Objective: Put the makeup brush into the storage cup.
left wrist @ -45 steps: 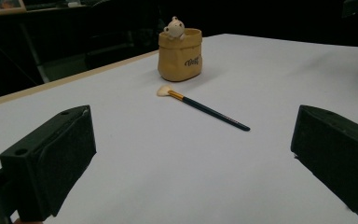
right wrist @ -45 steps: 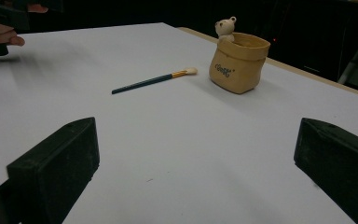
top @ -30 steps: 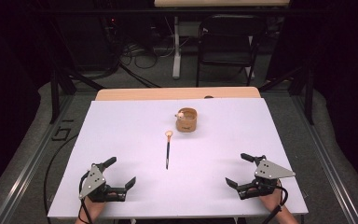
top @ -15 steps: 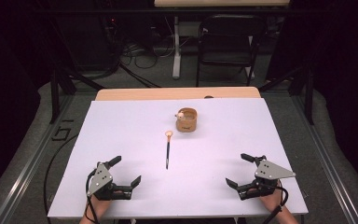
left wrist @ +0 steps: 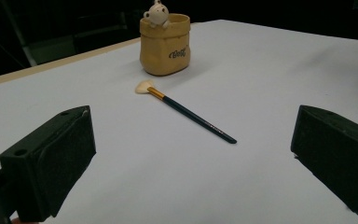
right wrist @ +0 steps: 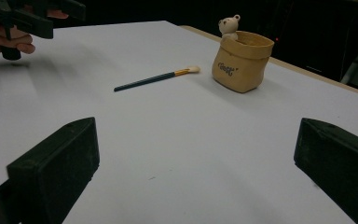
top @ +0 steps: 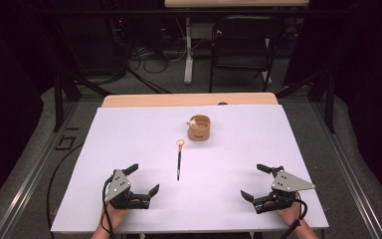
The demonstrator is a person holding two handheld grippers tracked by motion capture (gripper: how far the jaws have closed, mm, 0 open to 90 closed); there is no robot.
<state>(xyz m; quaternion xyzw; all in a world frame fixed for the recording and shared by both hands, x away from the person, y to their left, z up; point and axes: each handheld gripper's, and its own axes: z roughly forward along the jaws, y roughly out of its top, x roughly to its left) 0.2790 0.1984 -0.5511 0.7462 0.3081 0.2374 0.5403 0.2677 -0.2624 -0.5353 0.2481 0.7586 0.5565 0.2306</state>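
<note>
Surveying the white rectangular worktop [top: 129,149], we find our two black two-jaw grippers near its near edge: the left gripper [top: 143,180] toward the near left corner, the right gripper [top: 255,182] toward the near right corner, each with jaws spread wide and holding nothing. A tan sack-shaped pot with a small bear figure [top: 199,128] stands midway toward the far edge. Just nearer lies the slim dark-handled brush with a pale fan tip [top: 179,158], tip toward the pot, apart from both grippers.
</note>
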